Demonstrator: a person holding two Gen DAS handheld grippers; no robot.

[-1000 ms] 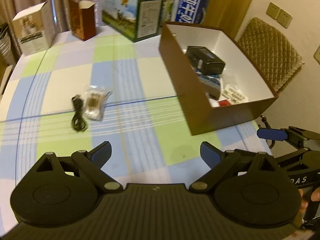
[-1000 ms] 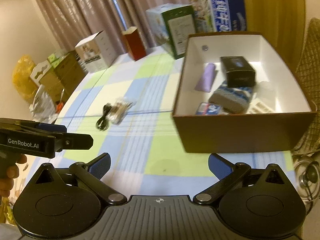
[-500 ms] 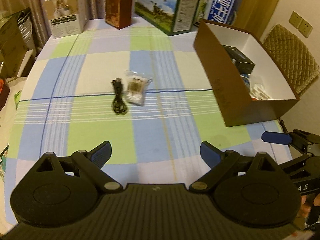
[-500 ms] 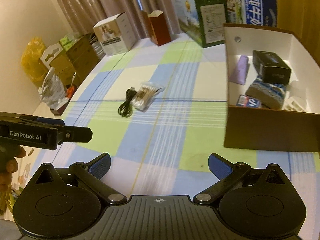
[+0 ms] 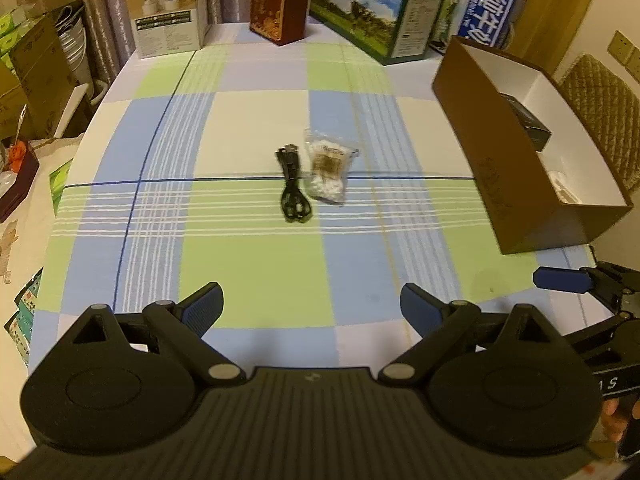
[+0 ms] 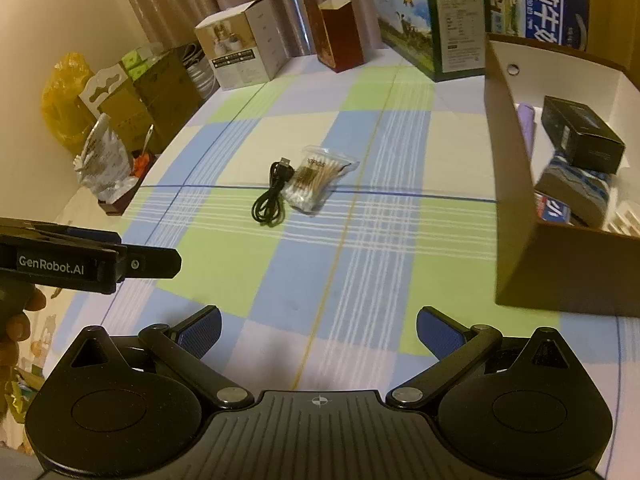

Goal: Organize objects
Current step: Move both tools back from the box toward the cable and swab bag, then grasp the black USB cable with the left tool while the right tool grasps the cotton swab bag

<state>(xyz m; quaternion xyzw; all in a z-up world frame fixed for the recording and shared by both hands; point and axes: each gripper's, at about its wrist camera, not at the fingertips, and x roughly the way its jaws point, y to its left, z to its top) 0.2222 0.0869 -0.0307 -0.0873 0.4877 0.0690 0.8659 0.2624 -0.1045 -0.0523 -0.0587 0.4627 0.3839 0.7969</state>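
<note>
A coiled black USB cable (image 5: 291, 184) (image 6: 271, 194) lies mid-table beside a clear bag of cotton swabs (image 5: 327, 170) (image 6: 314, 182). At the table's right edge stands a brown open box (image 5: 496, 168) (image 6: 520, 216) with a white inside, holding a black case (image 6: 582, 138), a blue knitted item, a purple item and small packs. My left gripper (image 5: 311, 307) hovers open and empty over the near table edge, well short of the cable. My right gripper (image 6: 318, 327) is open and empty too, near the box's front corner.
Along the far edge of the checked tablecloth (image 5: 256, 272) stand a white carton (image 5: 168, 12), a dark red carton (image 5: 280, 0), a green box (image 5: 380, 8) and a blue box (image 5: 488, 12). Cartons and bags crowd the floor at left (image 6: 120, 92). A quilted chair (image 5: 600, 108) sits behind the brown box.
Both grippers have pulled back and swung left, away from the brown box. The cable and swab bag now lie centred ahead; they have not moved on the table.
</note>
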